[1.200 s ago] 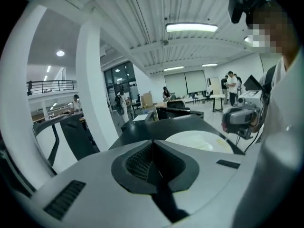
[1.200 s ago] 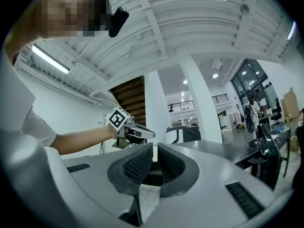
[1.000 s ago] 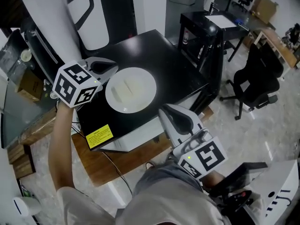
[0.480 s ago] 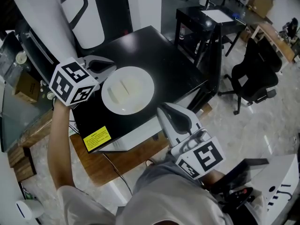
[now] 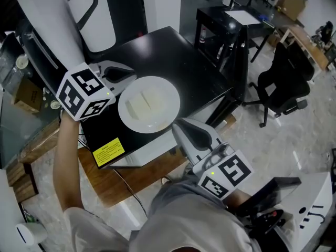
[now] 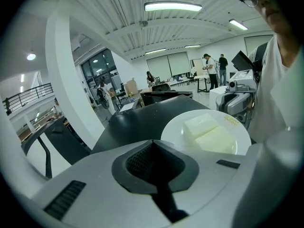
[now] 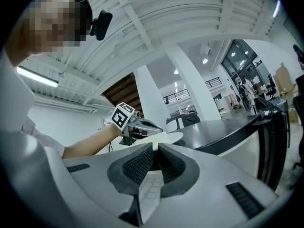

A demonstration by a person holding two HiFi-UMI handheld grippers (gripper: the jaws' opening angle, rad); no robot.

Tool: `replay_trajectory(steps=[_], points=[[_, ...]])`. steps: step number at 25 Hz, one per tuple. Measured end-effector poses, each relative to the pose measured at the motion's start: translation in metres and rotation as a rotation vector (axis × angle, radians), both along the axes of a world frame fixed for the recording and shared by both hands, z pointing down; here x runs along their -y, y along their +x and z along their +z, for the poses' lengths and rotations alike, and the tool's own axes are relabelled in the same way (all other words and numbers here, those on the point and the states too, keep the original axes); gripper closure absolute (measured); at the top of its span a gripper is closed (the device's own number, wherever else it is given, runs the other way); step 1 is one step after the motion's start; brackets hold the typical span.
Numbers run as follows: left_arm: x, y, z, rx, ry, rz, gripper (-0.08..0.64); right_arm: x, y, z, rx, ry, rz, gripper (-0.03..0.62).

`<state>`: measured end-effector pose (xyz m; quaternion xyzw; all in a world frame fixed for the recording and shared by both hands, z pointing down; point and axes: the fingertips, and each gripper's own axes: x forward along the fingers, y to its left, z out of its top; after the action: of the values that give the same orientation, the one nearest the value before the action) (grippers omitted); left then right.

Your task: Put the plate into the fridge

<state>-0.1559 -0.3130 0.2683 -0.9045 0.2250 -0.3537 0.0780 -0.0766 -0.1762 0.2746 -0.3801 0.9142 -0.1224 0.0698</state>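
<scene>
- Jaws closed tight on both left gripper (image 5: 128, 75) and right gripper (image 5: 176, 126).
- Plate (image 5: 149, 105) has slid near-right, rim now meeting right gripper; probably being set up for a grasp.

The round white plate (image 5: 153, 123), bearing two pale slabs (image 5: 144, 102), lies flat near the black box's (image 5: 173, 62) front edge.

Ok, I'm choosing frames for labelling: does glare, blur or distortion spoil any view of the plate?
Head view: evenly lit, sharp, plate clear. Left gripper view: fisheye bending, bright ceiling lamps, plate sharp. Right gripper view: fisheye, plate only edge-on beyond the claw.
</scene>
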Motion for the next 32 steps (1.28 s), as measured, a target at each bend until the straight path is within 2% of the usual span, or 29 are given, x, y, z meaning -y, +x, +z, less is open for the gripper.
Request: replay_trajectory(steps=[4,8,13,16,21,32], points=[[-0.002,0.009,0.002,0.000,0.002,0.028,0.540,0.002,-0.001,0.008,0.078,-0.089,-0.060,0.569],[-0.014,0.010,0.001,0.025,0.031,0.028,0.540,-0.008,-0.003,0.005,0.211,-0.196,-0.147,0.511],[-0.018,0.011,0.002,0.033,0.042,0.027,0.540,-0.008,0.001,0.003,0.371,-0.342,-0.196,0.508],[-0.023,0.011,0.001,0.039,0.047,0.033,0.540,-0.011,-0.002,0.001,0.409,-0.392,-0.208,0.508],[-0.057,-0.004,-0.003,0.024,0.031,0.069,0.540,-0.042,-0.031,-0.003,0.511,-0.503,-0.279,0.508],[-0.059,0.019,-0.001,0.039,0.023,0.157,0.540,-0.035,-0.043,-0.006,0.663,-0.667,-0.362,0.508]])
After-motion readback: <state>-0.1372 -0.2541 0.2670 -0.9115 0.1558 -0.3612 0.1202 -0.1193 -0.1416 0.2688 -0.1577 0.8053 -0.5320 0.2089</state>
